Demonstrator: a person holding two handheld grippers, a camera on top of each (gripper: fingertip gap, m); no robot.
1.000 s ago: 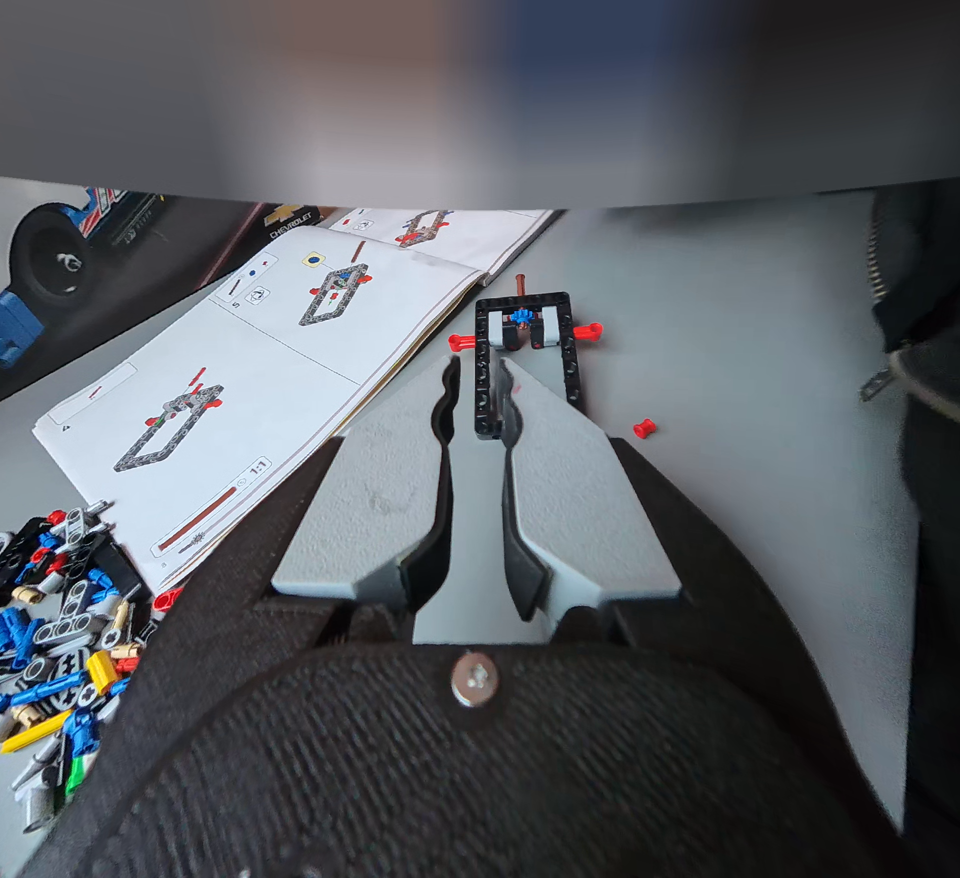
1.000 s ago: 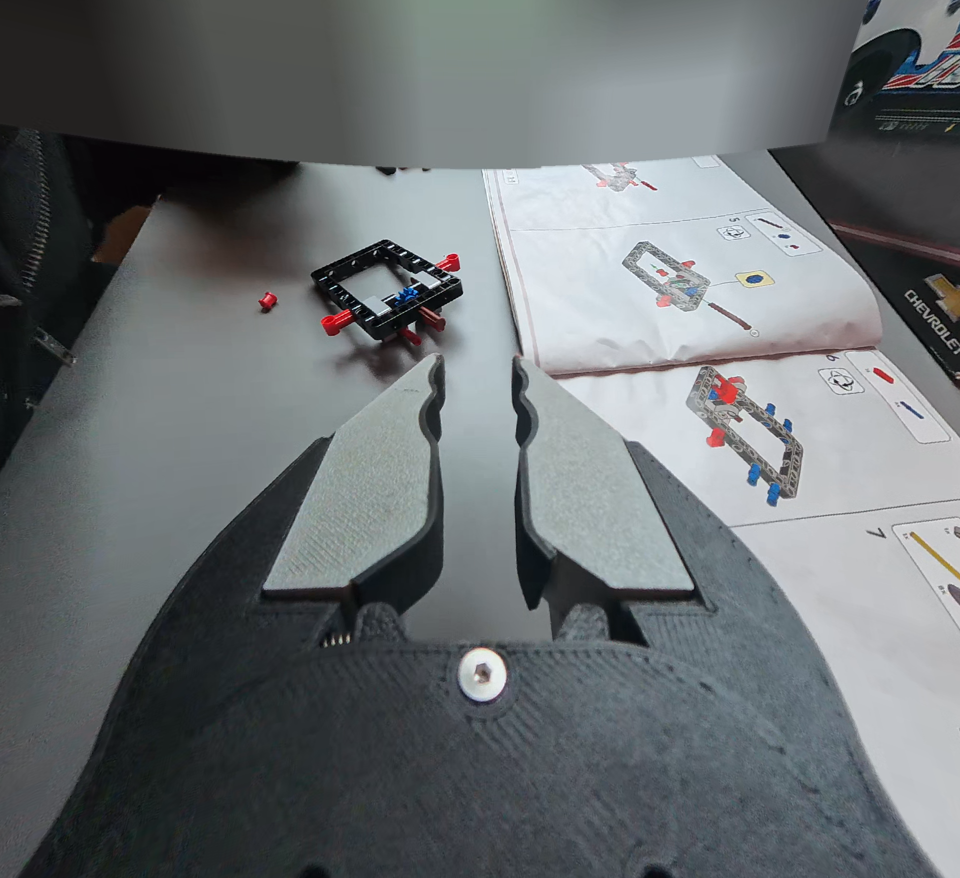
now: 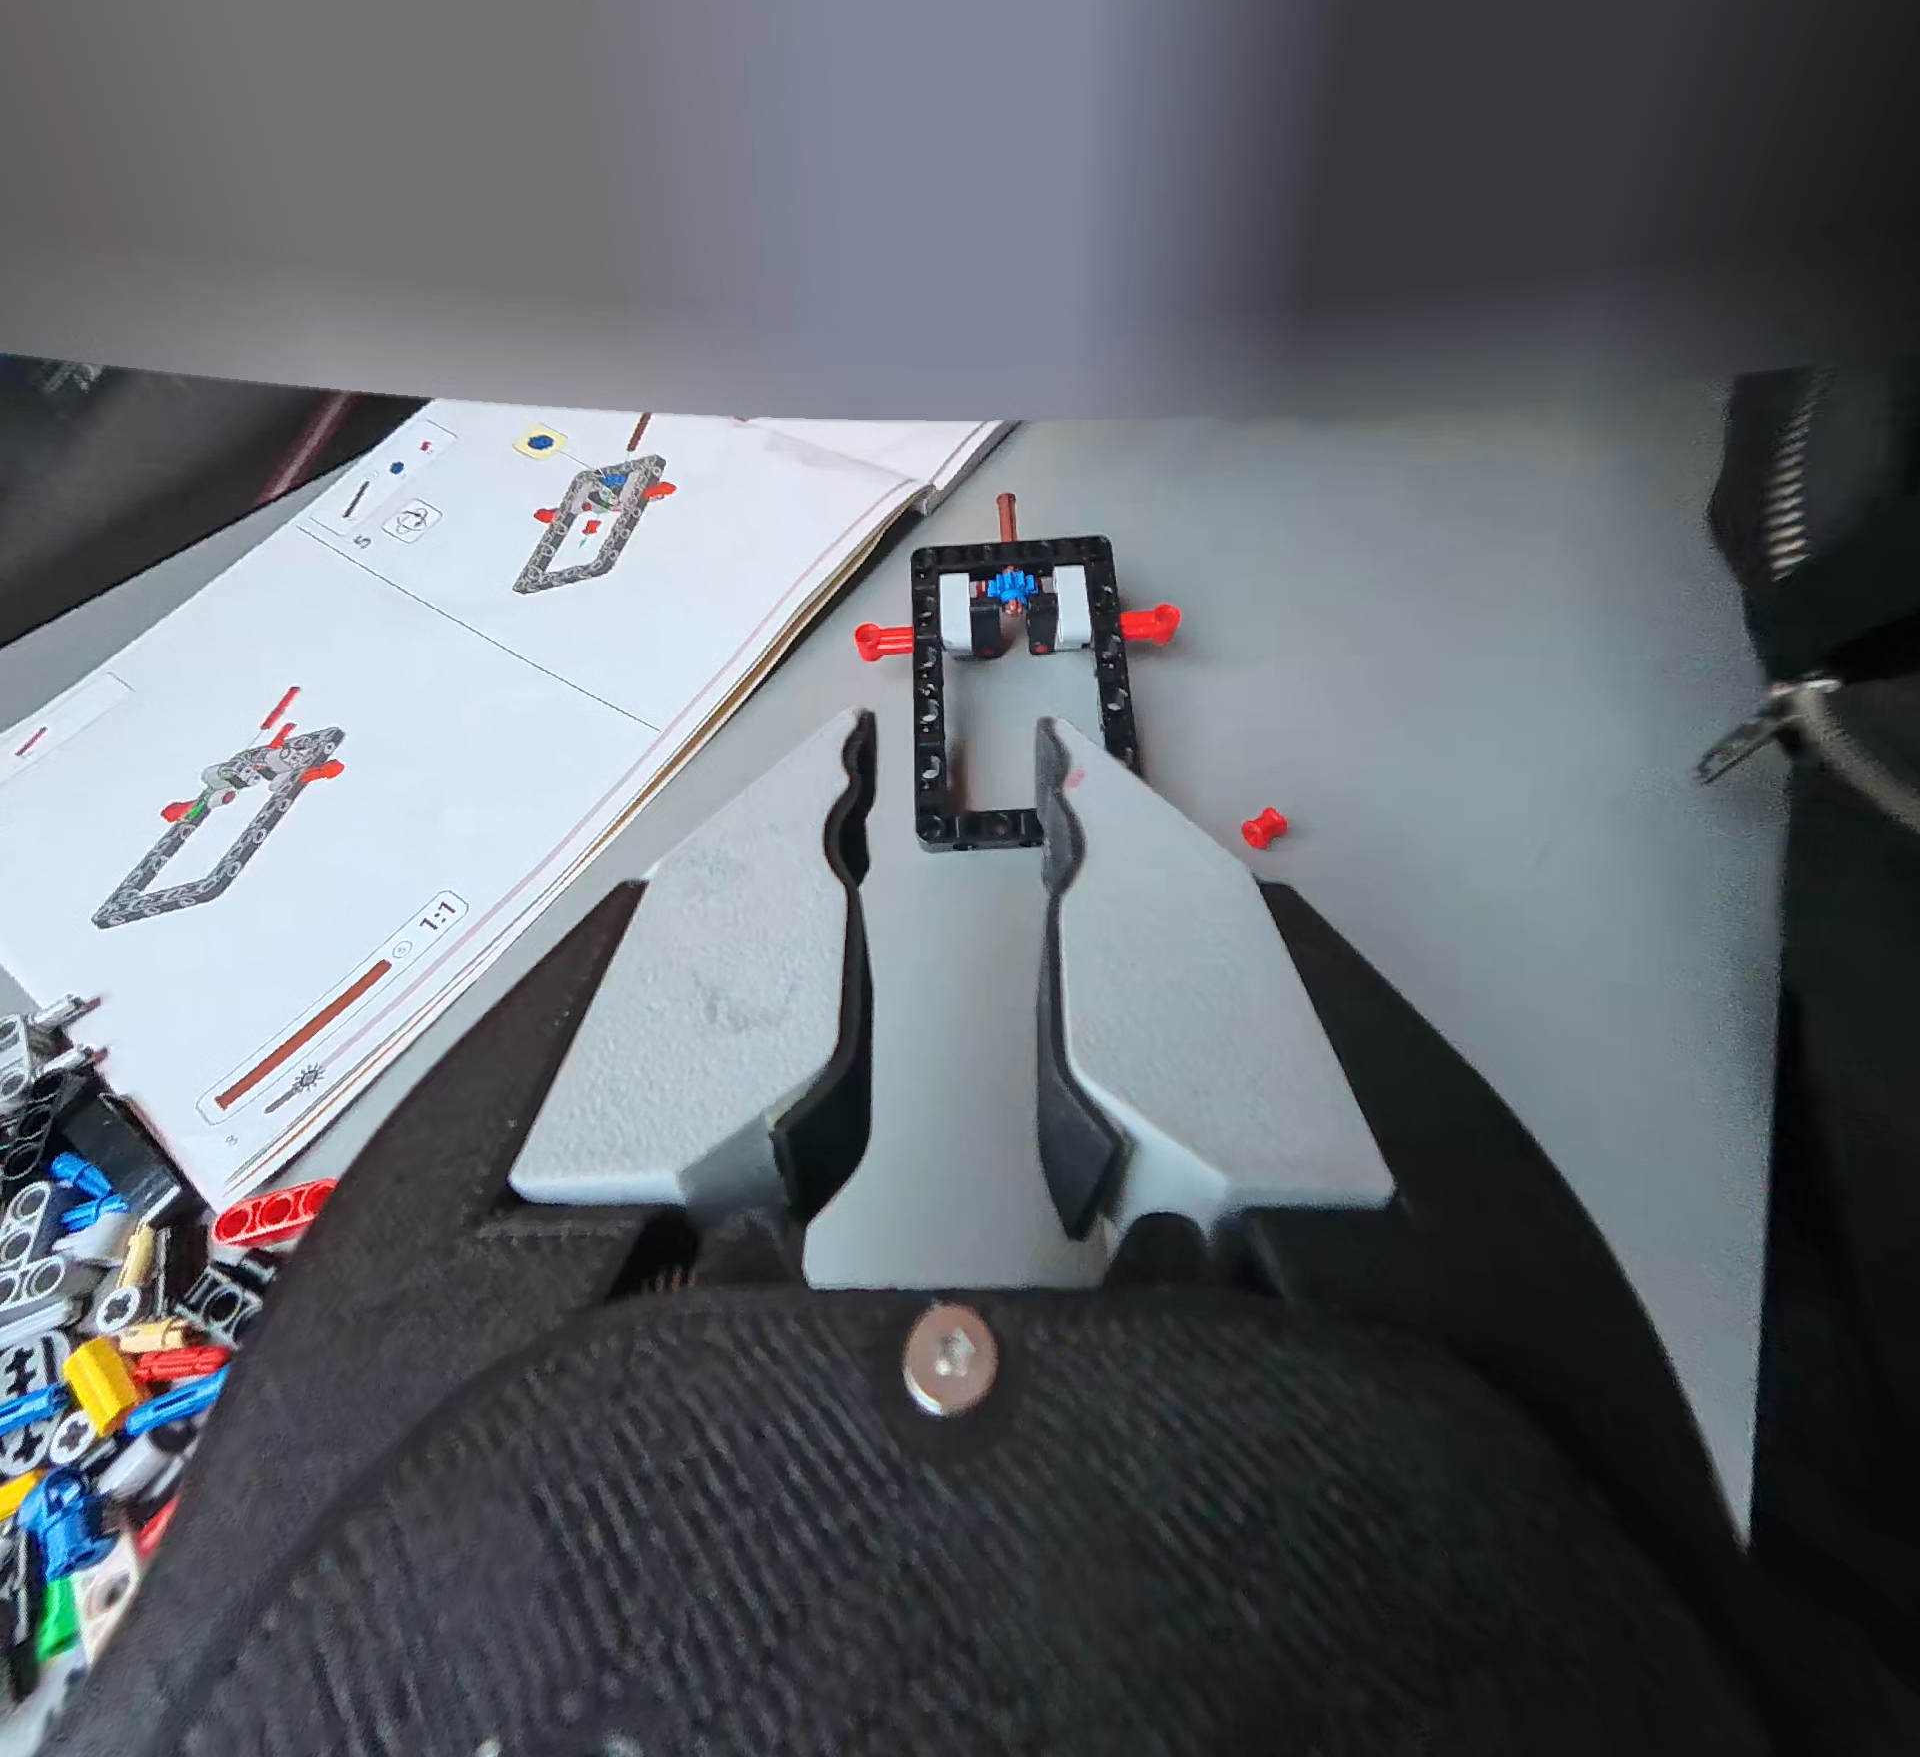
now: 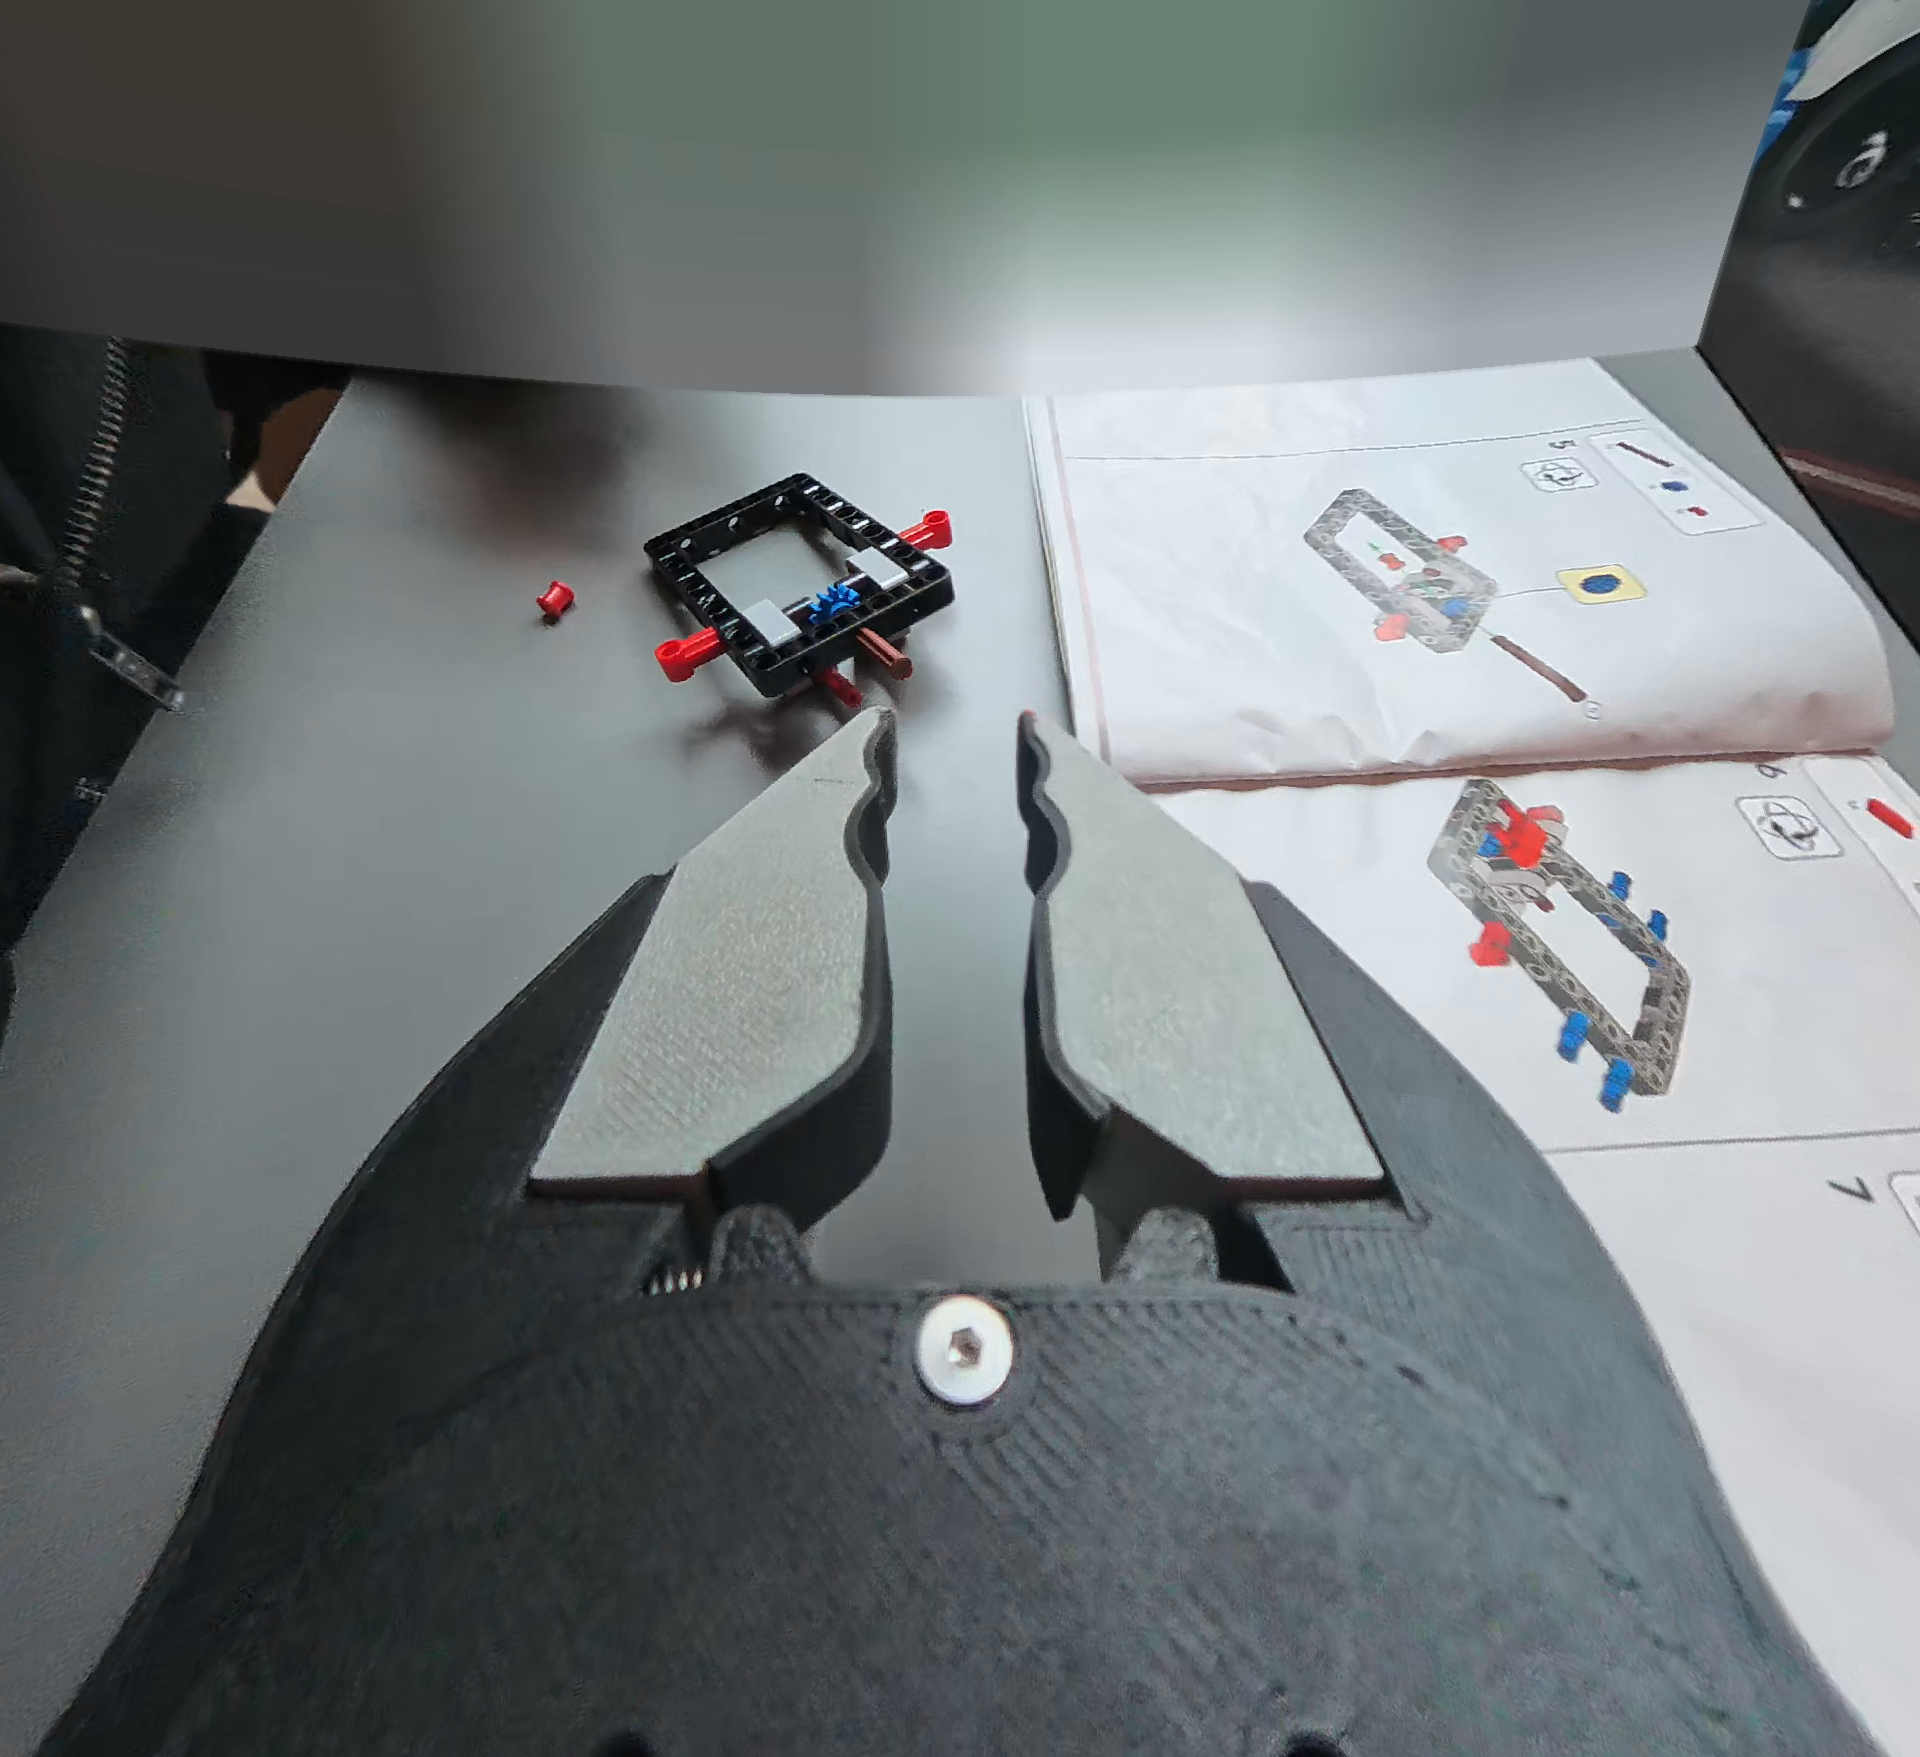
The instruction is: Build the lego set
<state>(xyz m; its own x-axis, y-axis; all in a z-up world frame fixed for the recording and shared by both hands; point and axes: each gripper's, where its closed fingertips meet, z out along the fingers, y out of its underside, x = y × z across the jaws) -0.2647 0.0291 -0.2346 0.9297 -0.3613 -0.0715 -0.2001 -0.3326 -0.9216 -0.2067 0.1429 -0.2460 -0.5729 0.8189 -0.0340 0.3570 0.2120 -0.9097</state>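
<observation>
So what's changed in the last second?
The left gripper has opened wider; it holds nothing, and nothing was picked up or released. The right gripper stays open and empty. The black frame, the loose red piece and the instruction booklet lie where they were.

My left claw is spread wide, nothing between its fingers, and its tips sit over the near end of the black lego frame lying flat on the grey surface. At the frame's far end I see a blue gear, grey blocks, a brown axle poking out, and red pins on both sides. A loose red bush lies just right of the frame. The open instruction booklet is to the left, with a heap of loose lego parts at near left.
</observation>
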